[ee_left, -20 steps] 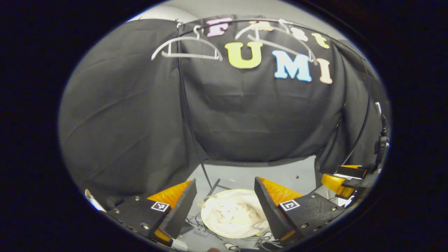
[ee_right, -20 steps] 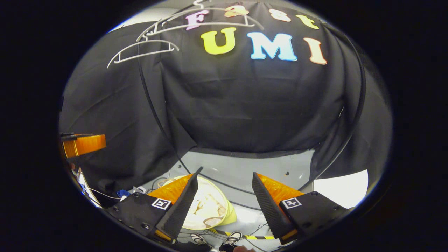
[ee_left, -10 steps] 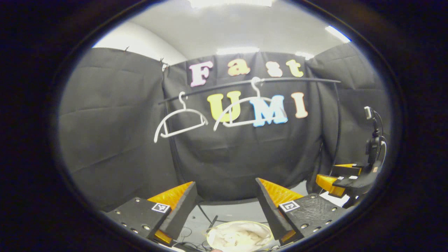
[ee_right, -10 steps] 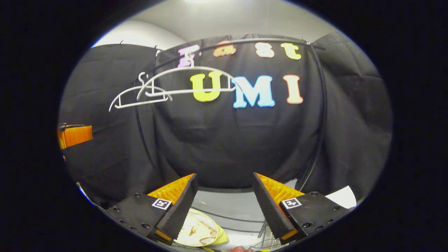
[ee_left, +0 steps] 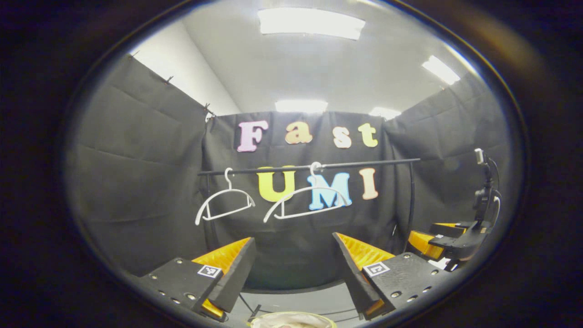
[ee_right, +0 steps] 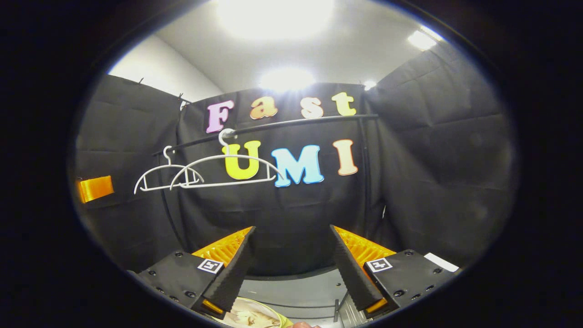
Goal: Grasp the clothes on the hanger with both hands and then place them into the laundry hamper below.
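Left gripper view
- Surroundings: a black clothes rail (ee_left: 319,166) runs level across the back of the booth, with its upright post at the right end. Two white hangers hang from it, the left hanger (ee_left: 224,203) and the right hanger (ee_left: 306,200), a short way apart. Both are bare and both tilt, lower at their left ends.
- Ceiling: bright light panels (ee_left: 311,22) above the cloth walls.
- Left gripper (ee_left: 294,269): jaws spread wide with nothing between them; the black cloth wall shows through the gap.
- Right gripper (ee_left: 432,239): seen farther off at the right edge, orange and black, with a black stand (ee_left: 483,191) rising behind it. Whether its jaws are apart I cannot tell from here.
- Hamper (ee_left: 294,317): a sliver of its pale yellow rim shows at the bottom edge, between and below the fingers.
- Clothes (ee_left: 291,322): a strip of white fabric lies inside that rim, mostly cut off.

Right gripper view
- Surroundings: the same rail (ee_right: 291,124) slopes up to the right; the two hangers (ee_right: 200,171) overlap here, both bare.
- Right gripper (ee_right: 291,269): jaws wide apart, gripping nothing.
- Left gripper (ee_right: 94,188): an orange piece of it at the left edge.
- Hamper (ee_right: 282,322): yellow-green rim at the bottom, partly behind the left finger.
- Clothes (ee_right: 248,318): cream, crumpled fabric lies in the hamper.
- Floor (ee_right: 296,291): grey, behind the hamper.
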